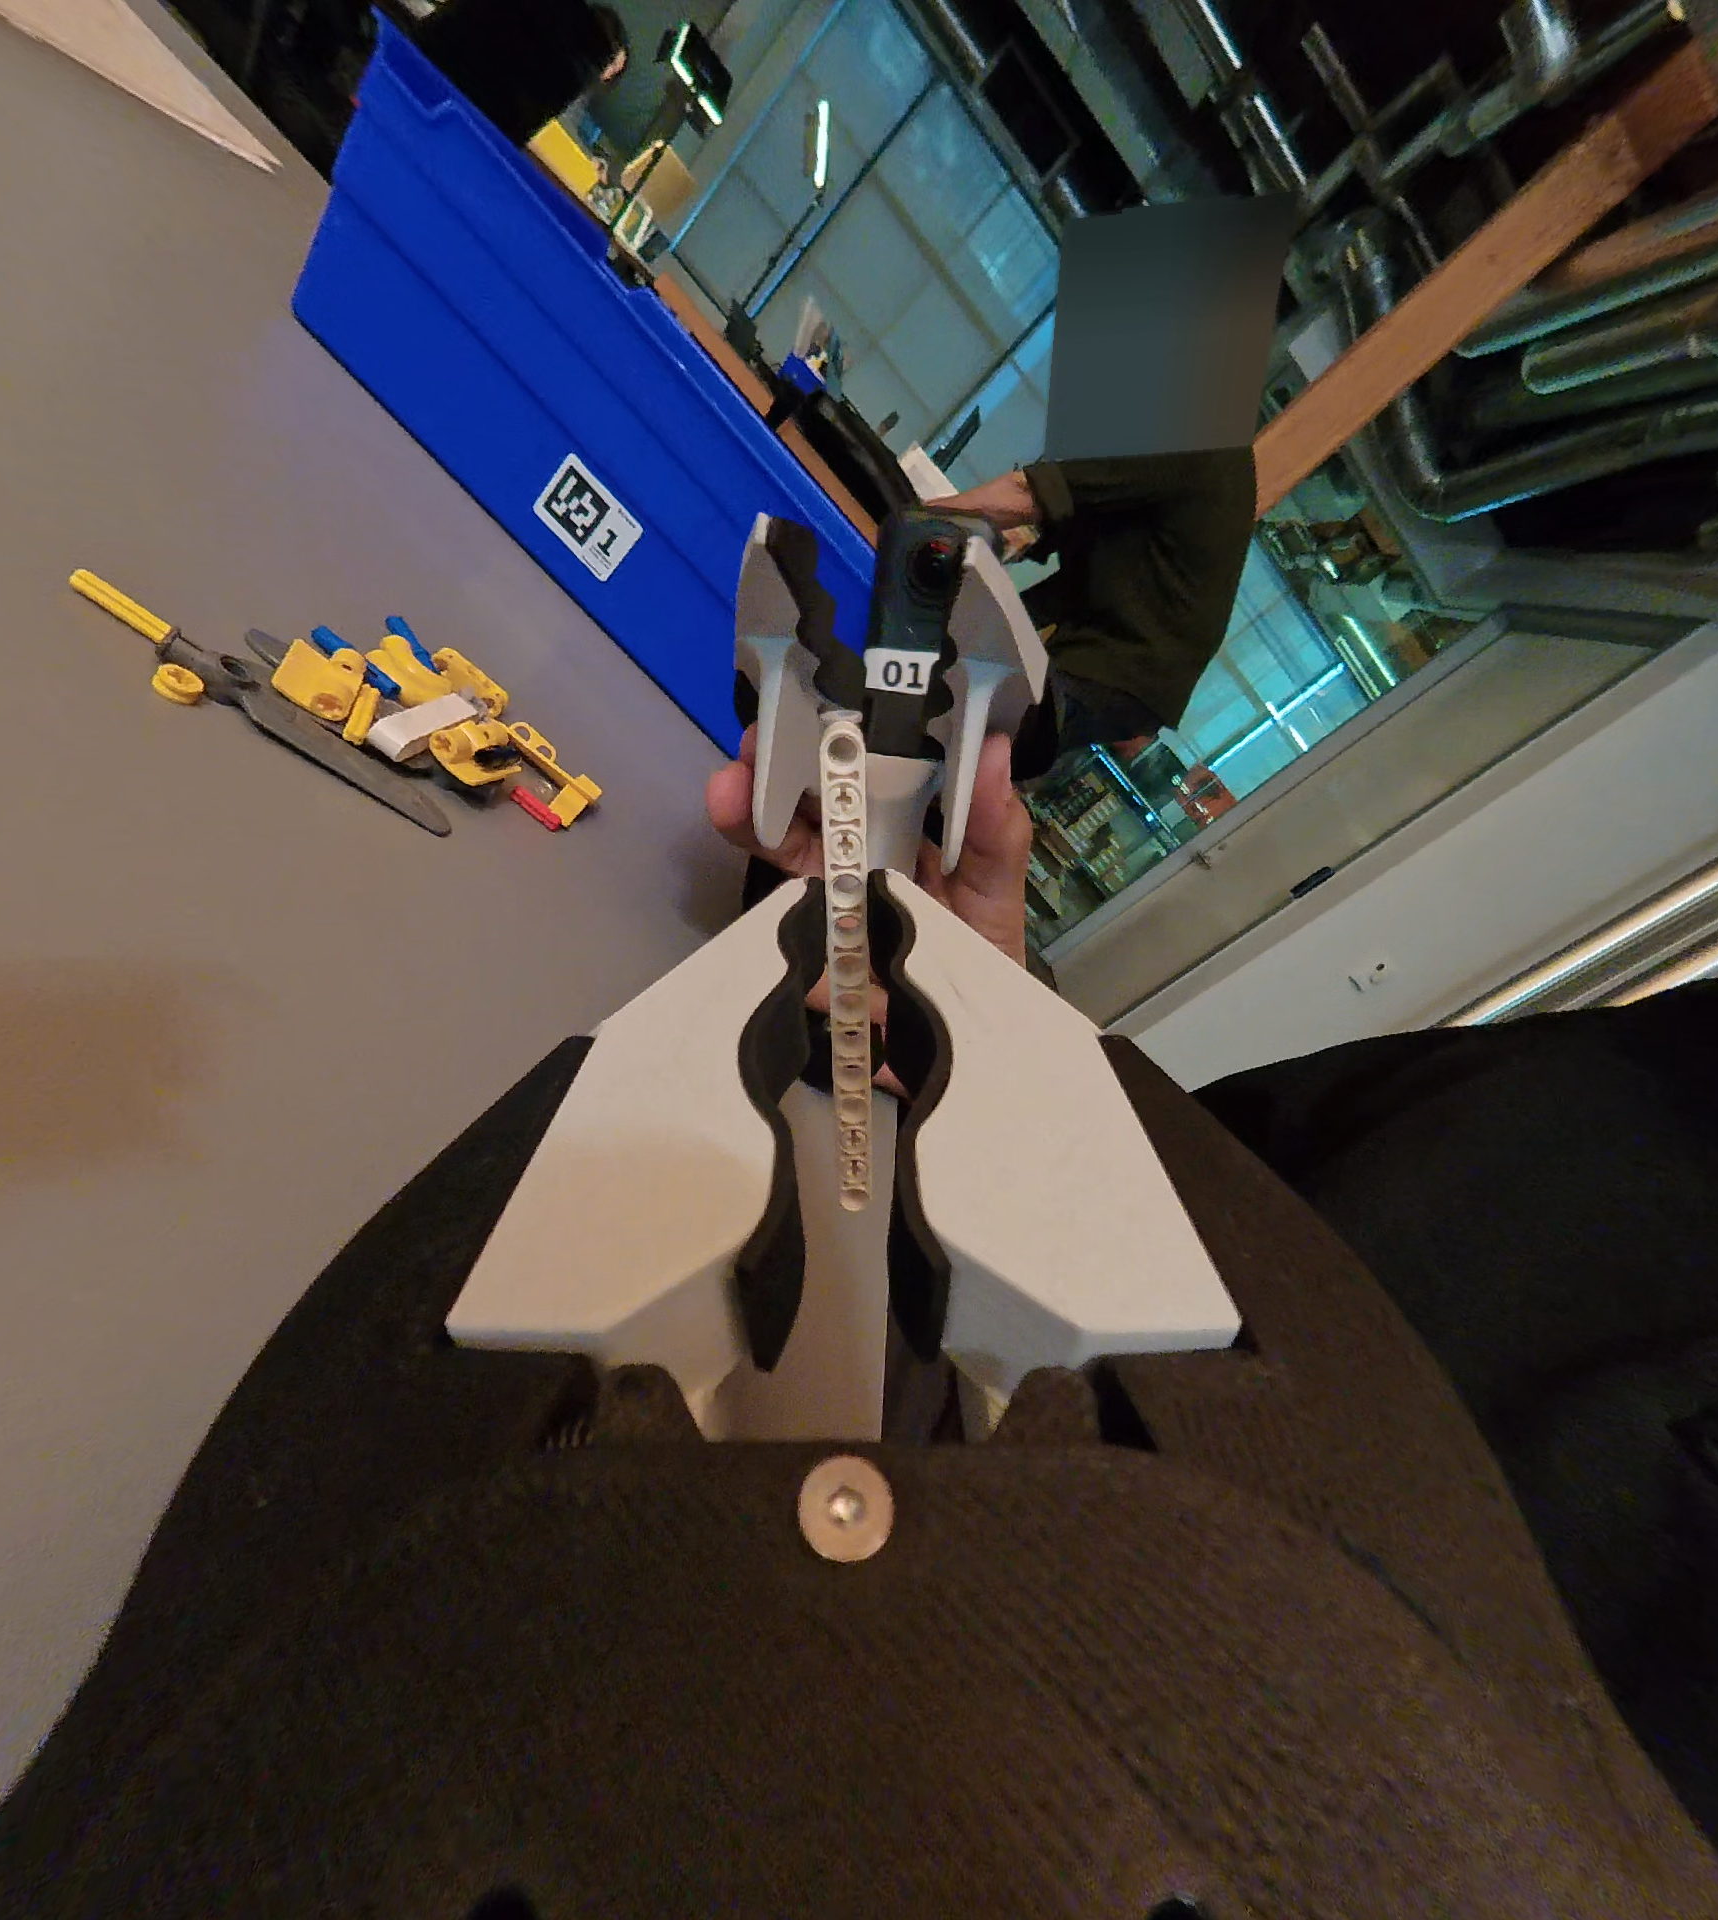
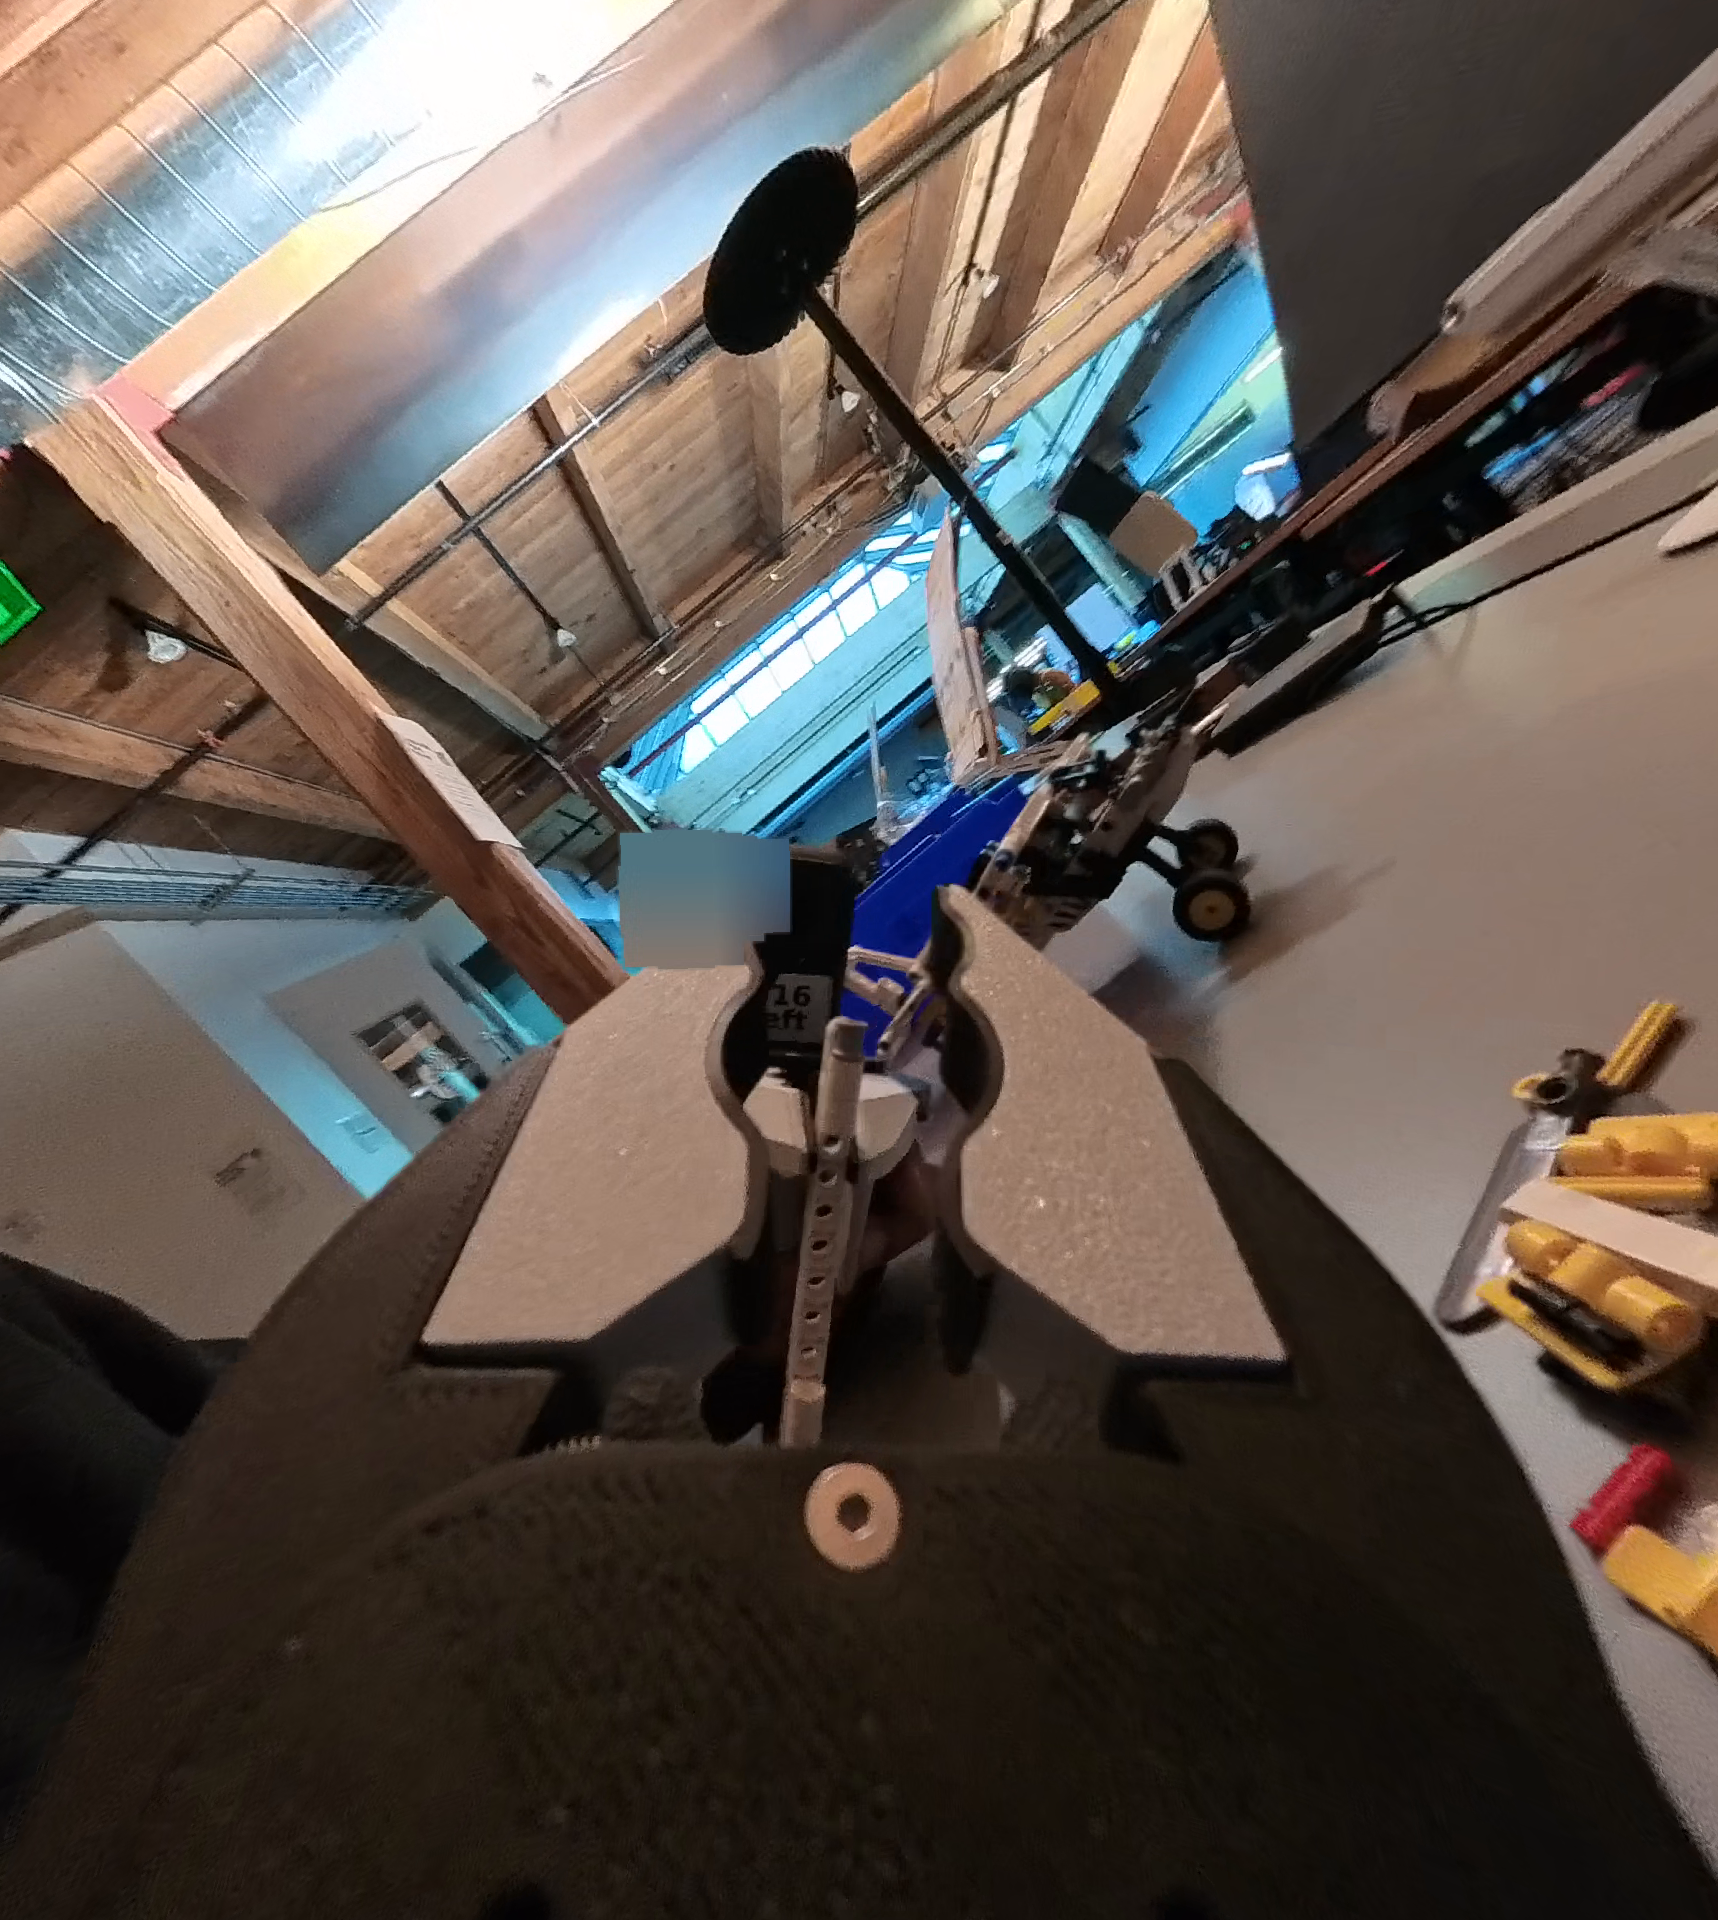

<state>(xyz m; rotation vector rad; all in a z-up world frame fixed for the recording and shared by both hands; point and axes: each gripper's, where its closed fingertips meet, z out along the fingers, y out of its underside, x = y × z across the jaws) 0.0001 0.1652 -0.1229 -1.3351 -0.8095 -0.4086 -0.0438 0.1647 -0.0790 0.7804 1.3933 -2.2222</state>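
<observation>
Where the two grippers face each other above the grey desk (image 1: 107, 1039), we count one long pale perforated beam (image 1: 847, 935), and both wrist views show it at the centre of the frame. In the left wrist view the left gripper (image 1: 847, 894) is clenched on this beam: its black wavy pads (image 1: 801, 935) close against the beam's two sides, and the beam runs up past the fingertips toward the right gripper (image 1: 886, 665), seen farther off at centre with a hand (image 1: 980, 831) around its body. The beam is off-white, narrow and flat, with a single row of round holes along its length and two cross-shaped holes near its far end.

In the right wrist view the beam (image 2: 824, 1226) appears edge-on between the fingers of the right gripper (image 2: 850, 997). Its jaws stand clearly apart, and we see space on both sides of the beam, so the grasp is released.

On the desk we count one loose pile of small building parts (image 1: 398, 707) at left centre of the left wrist view: mostly yellow pieces, with a few blue pins, one red pin (image 1: 535, 808), one white block (image 1: 419, 727), one yellow axle (image 1: 119, 605) and one long dark grey blade-like piece (image 1: 346, 764). One blue bin (image 1: 481, 312) stands at upper centre. In the right wrist view we count one wheeled model (image 2: 1104, 842) with two visible wheels, right of centre, and one black toothed wheel on a long rod (image 2: 782, 265) in the upper middle.
</observation>
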